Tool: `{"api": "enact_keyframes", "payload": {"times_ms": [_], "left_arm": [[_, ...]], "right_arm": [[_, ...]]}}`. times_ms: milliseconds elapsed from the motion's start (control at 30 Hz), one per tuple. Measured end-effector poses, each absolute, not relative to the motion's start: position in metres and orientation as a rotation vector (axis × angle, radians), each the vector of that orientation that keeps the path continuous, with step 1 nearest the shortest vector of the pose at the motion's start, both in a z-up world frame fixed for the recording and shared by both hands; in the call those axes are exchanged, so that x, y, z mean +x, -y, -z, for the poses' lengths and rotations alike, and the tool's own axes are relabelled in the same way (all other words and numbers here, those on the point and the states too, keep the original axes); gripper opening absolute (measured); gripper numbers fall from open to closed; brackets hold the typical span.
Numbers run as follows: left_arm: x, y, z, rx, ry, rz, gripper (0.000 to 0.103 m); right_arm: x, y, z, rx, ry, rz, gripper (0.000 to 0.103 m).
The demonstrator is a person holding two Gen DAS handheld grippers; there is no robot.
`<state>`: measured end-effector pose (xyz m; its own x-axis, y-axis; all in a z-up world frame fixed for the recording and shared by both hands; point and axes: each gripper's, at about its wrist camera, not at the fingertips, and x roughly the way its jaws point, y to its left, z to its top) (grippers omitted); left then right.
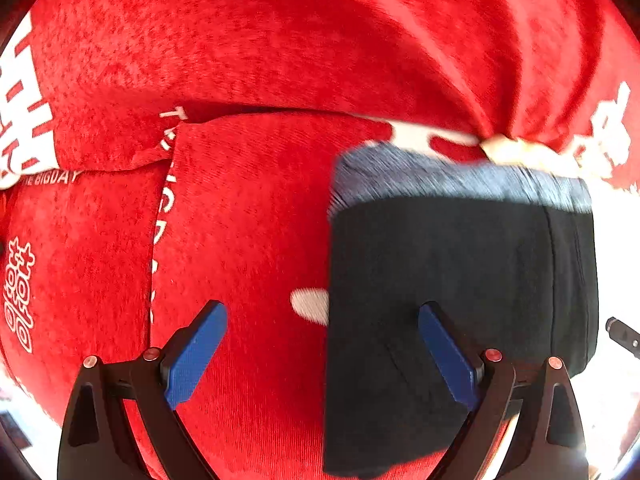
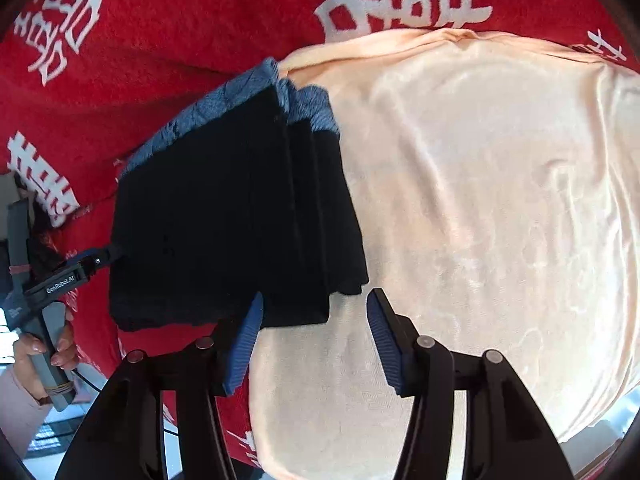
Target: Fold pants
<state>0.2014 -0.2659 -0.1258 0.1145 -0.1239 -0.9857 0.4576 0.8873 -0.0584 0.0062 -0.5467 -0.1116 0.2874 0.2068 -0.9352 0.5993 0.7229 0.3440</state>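
Observation:
The black pants point(image 1: 440, 272) lie folded into a thick rectangle on a red blanket point(image 1: 240, 60), with a blue-grey lining strip along their far edge. My left gripper point(image 1: 323, 307) points straight down and stands wide open, straddling the pants' left edge. One blue pad point(image 1: 200, 352) is over the red blanket and the other is over the black cloth. In the right wrist view the folded pants point(image 2: 224, 220) lie half on a peach blanket point(image 2: 480, 200). My right gripper point(image 2: 315, 298) is open at their near corner. The corner sits between the jaws, and the pads are not pressing on it.
The red blanket point(image 2: 160, 40) carries large white characters. A person's hand point(image 2: 44, 356) holds the left gripper's grey handle at the left edge of the right wrist view. Floor shows beyond the blanket's near edge at the lower left point(image 2: 48, 440).

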Motion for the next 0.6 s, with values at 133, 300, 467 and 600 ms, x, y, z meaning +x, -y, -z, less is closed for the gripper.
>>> {"api": "enact_keyframes", "payload": {"times_ms": [133, 300, 467, 600], "left_arm": [[0.225, 0.276, 0.130, 0.253, -1.364, 0.400, 0.097], [0.235, 0.286, 0.159, 0.285, -1.362, 0.365, 0.103], [0.233, 0.272, 0.147, 0.269, -1.387, 0.394, 0.103], [0.225, 0.256, 0.141, 0.247, -1.432, 0.456, 0.103]], "right_arm": [[0.025, 0.558, 0.103, 0.808, -1.199, 0.247, 0.042], [0.070, 0.546, 0.121, 0.687, -1.261, 0.174, 0.040], [0.077, 0.540, 0.135, 0.605, -1.306, 0.220, 0.039], [0.059, 0.550, 0.126, 0.677, -1.297, 0.213, 0.040]]}}
